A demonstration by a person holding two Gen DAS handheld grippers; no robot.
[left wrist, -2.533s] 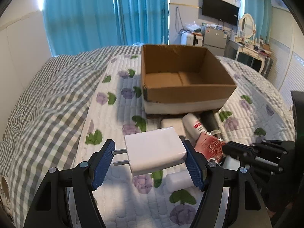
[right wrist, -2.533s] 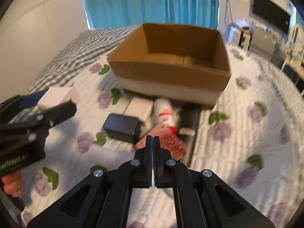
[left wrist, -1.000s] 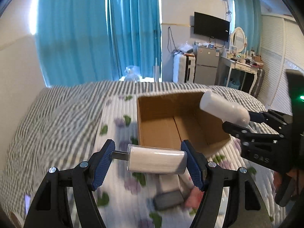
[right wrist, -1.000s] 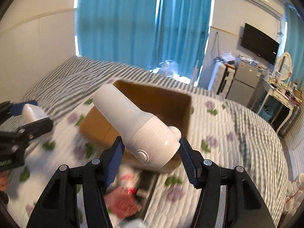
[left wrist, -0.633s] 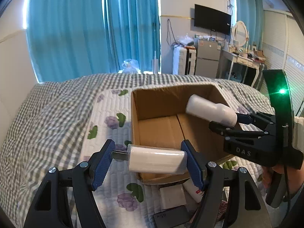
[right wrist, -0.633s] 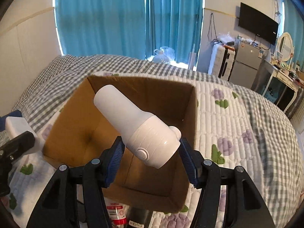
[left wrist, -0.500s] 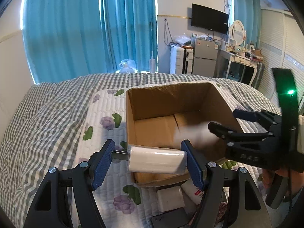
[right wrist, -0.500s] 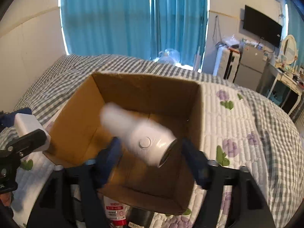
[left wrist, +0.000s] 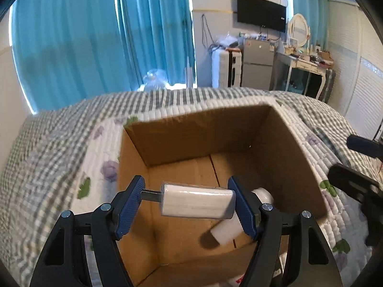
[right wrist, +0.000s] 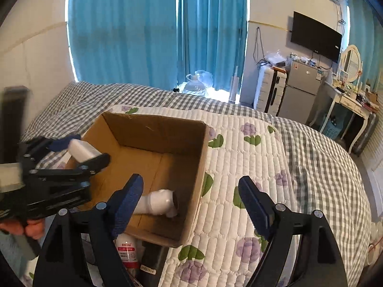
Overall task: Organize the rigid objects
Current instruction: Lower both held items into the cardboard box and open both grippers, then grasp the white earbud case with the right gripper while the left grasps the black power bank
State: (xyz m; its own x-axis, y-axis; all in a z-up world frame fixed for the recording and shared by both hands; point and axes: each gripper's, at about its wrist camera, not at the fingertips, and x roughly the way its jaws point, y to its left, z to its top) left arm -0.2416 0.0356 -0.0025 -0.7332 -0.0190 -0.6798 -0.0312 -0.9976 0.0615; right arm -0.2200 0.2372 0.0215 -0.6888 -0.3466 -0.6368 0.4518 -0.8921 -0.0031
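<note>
Charger [left wrist: 197, 202] — white, prongs pointing to 9 o'clock — is clamped between the blue pads of the left gripper [left wrist: 189, 203], held above the open cardboard box [right wrist: 203, 148] on the quilted bed cover [right wrist: 251, 167]. Right gripper [right wrist: 191, 202] is spread wide, holding nothing, over the box's 3 o'clock wall. White hair dryer [right wrist: 158, 202] lies on the box floor near the 5 o'clock corner. Bottle [right wrist: 126, 251] with a red label lies just outside the box's near wall.

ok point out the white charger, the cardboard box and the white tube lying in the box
white charger [left wrist: 197, 203], left wrist view, middle of its body
cardboard box [right wrist: 158, 129], right wrist view, inside of the far wall
white tube [right wrist: 159, 202], right wrist view, wide end of its body
</note>
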